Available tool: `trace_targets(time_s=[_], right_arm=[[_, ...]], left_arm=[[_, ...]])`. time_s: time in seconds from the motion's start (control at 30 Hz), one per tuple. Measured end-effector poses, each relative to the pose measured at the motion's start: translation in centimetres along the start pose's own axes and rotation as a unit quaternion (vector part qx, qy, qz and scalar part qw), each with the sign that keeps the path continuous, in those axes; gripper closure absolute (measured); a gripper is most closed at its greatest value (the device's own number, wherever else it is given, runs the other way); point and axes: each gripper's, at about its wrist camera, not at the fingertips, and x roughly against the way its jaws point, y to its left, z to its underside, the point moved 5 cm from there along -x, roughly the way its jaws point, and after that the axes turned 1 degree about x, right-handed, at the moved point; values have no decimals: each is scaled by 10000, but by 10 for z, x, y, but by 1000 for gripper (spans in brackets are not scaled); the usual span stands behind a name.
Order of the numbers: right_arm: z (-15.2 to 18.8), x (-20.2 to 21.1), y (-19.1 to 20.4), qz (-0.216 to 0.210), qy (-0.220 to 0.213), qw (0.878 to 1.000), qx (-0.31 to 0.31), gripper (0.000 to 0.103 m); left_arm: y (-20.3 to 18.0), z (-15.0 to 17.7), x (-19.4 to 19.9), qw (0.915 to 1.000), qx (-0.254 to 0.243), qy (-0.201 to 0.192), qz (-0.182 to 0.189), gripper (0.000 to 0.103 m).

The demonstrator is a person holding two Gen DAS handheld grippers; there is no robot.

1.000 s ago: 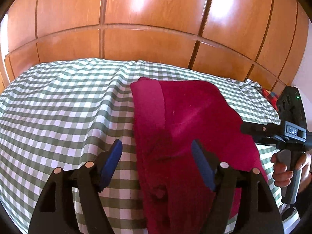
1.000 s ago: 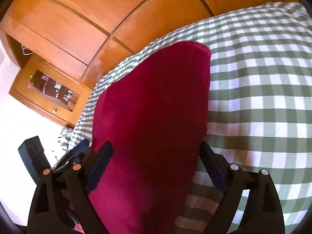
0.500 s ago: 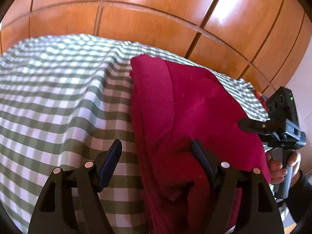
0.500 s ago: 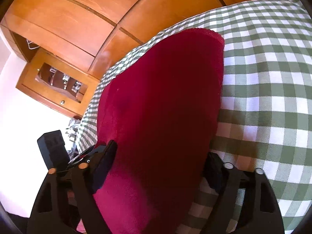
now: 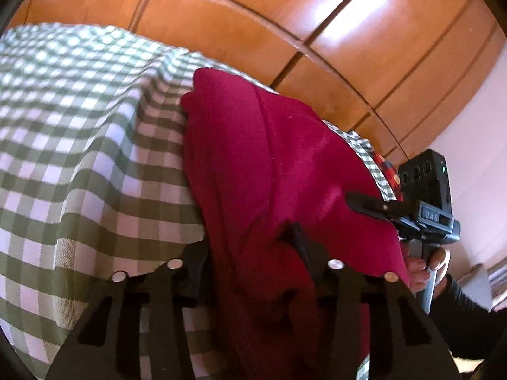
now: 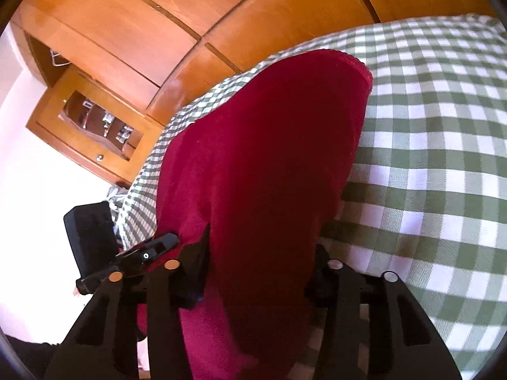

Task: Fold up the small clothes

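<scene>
From the left wrist, the left gripper (image 5: 250, 253) has its jaws wide apart around the near edge of the red cloth (image 5: 269, 171); the fabric hides both fingertips, so I cannot tell if they touch it. The cloth lies ahead on the checked cover (image 5: 79, 145). To the right, a hand (image 5: 424, 264) holds the right gripper (image 5: 364, 201).

From the right wrist, the right gripper (image 6: 259, 262) is also wide open, astride the cloth (image 6: 269, 145), its tips buried in fabric. The left gripper (image 6: 152, 247) is just left.
</scene>
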Motion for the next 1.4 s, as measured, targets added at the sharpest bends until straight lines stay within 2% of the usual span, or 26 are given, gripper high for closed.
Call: trace_targets(time_s=[0.13, 0.27, 0.47, 0.67, 0.83, 0.93, 0.97, 1.0, 1.07, 1.13, 1.2, 1.27, 1.4], right_arm=[[3, 19, 8, 43, -198, 9997, 126, 62], [3, 49, 13, 157, -489, 9983, 274, 63], [-7, 125, -4, 574, -1220, 9905, 277, 63], [-1, 217, -62, 1305, -2025, 9705, -139, 63], [22, 256, -139, 2131, -2140, 9493, -875, 63], [44, 251, -186, 2742, -1787, 9347, -1386, 61], [53, 244, -199, 2942, -1643, 9298, -1482, 56], [59, 240, -207, 2986, -1649, 9269, -1563, 52], [65, 244, -218, 2872, -1879, 9232, -1727, 41], [62, 246, -222, 2932, -1902, 9202, -1766, 31], [57, 245, -216, 3163, -1866, 9160, -1612, 24], [54, 252, -205, 3414, -1845, 9107, -1417, 24], [58, 277, -166, 3707, -2125, 8987, -986, 23]], left_arm=[[-11, -1, 8, 9999, -110, -57, 64, 67], [-29, -3, 12, 9995, -230, -100, 196, 69], [-77, -24, -5, 9974, -435, -114, 562, 69], [-167, -57, -56, 9883, -1117, 40, 1041, 69], [-244, -63, -125, 9760, -1686, 498, 1283, 69], [-275, -51, -175, 9701, -1993, 893, 1058, 69], [-280, -45, -192, 9688, -2062, 1048, 893, 68], [-284, -35, -215, 9650, -2182, 1304, 651, 68], [-289, -22, -234, 9590, -2465, 1363, 328, 60], [-289, -23, -239, 9628, -2334, 1328, 309, 56], [-284, -29, -238, 9655, -2198, 1369, 268, 48], [-280, -34, -229, 9636, -2347, 1272, 117, 47], [-286, -36, -188, 9639, -2564, 690, -200, 43]])
